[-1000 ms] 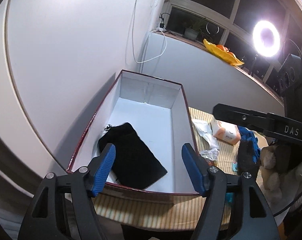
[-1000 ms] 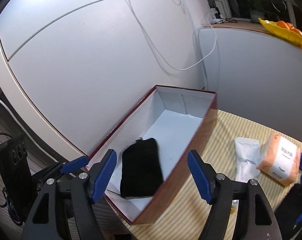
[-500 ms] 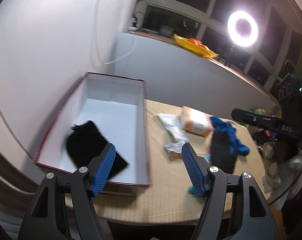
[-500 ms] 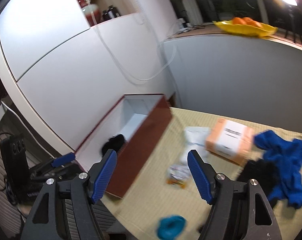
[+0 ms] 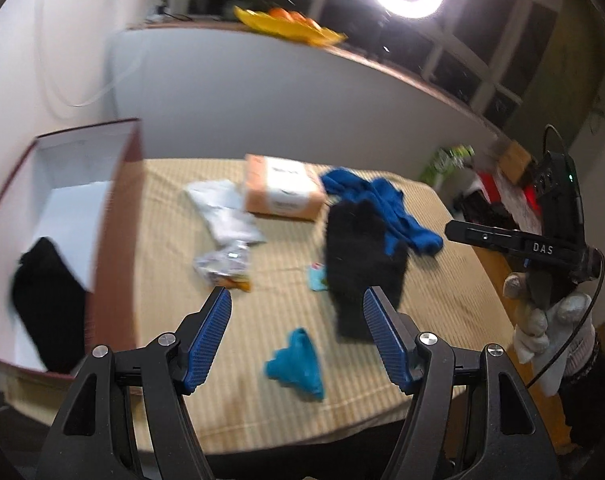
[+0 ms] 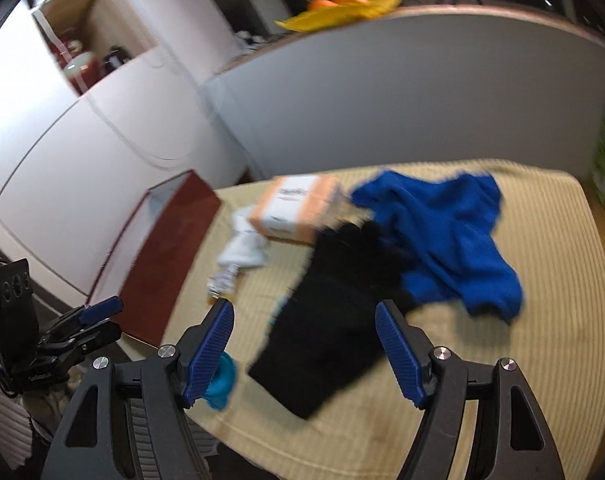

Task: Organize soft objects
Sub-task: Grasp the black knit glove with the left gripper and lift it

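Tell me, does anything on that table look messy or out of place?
Yes. A black glove lies partly over a crumpled blue cloth, and a small teal piece sits alone near the table's front edge. Only one black cloth is in the box.

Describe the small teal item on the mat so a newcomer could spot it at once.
On the striped mat, right of the box, look at the near edge. The teal item lies there alone, crumpled, in front of the black cloth. It is much smaller and greener than the blue cloth farther back.
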`<action>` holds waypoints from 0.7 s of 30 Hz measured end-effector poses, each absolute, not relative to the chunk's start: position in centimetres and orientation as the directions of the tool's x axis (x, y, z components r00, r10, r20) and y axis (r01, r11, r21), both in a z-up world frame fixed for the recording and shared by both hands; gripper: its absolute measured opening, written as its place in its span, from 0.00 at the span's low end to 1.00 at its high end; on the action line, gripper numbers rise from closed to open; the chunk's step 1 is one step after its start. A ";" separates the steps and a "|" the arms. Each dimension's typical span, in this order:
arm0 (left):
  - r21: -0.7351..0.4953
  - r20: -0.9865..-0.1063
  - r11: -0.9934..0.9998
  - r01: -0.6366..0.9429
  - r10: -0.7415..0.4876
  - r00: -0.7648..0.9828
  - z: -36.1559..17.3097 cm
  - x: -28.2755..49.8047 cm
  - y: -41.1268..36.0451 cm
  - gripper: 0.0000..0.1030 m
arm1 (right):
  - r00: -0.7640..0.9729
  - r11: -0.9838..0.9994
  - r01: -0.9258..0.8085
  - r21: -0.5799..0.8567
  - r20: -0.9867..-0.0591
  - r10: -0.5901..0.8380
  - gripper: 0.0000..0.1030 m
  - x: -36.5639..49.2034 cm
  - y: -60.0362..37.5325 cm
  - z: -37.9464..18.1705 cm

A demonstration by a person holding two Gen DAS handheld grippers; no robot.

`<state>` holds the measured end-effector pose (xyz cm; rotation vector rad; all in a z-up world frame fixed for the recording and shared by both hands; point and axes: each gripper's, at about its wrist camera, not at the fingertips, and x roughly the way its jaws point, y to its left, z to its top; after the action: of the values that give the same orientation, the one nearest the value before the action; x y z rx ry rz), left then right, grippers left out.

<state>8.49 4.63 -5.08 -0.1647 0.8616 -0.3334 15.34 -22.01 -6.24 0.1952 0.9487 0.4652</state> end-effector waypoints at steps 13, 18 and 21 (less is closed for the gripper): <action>-0.253 -0.835 0.913 0.321 -0.374 0.404 -9.6 12.5 -3.2 0.65 | 0.380 0.860 -0.169 0.481 -0.773 0.507 0.68 16.6 -25.8 -12.8; -0.223 -0.867 0.912 0.344 -0.347 0.358 -10.3 13.3 -4.9 0.65 | 0.364 0.850 -0.155 0.503 -0.771 0.522 0.68 17.8 -25.8 -14.3; -0.194 -0.888 0.924 0.329 -0.308 0.341 -11.1 14.2 -5.5 0.65 | 0.348 0.838 -0.146 0.525 -0.766 0.540 0.67 18.5 -25.6 -15.1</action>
<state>14.16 -5.47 -11.10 0.0208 1.1507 -0.4140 18.51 -25.64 -15.12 0.3997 1.1346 0.4606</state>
